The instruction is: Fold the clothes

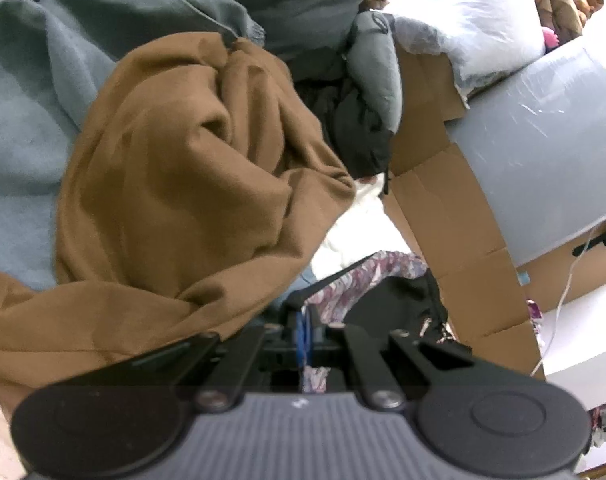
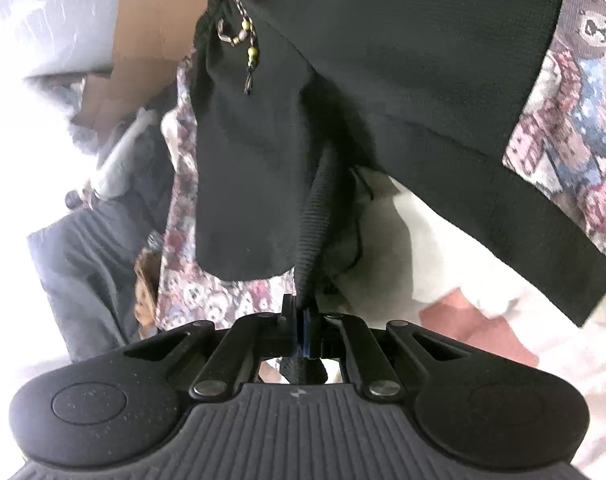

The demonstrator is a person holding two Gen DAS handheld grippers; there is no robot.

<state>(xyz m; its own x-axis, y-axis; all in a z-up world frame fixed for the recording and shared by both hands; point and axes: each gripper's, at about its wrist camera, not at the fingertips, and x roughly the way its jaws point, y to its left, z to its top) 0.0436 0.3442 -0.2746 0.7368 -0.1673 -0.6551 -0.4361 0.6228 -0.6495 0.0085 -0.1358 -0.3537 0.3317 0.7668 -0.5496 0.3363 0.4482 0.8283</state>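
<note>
A garment of black fabric with teddy-bear patterned panels hangs in front of the right wrist view. My right gripper is shut on a ribbed black fold of it. A beaded cord dangles from the black part. In the left wrist view my left gripper is shut on a black-trimmed edge of the same patterned cloth, which runs through the jaws. A crumpled brown garment lies just left of and beyond that gripper.
Blue-grey cloth lies behind the brown garment, and a black garment is bunched against an open cardboard box. A grey plastic-wrapped bulk and a clear-bagged pillow sit at the right. White cloth lies under the held garment.
</note>
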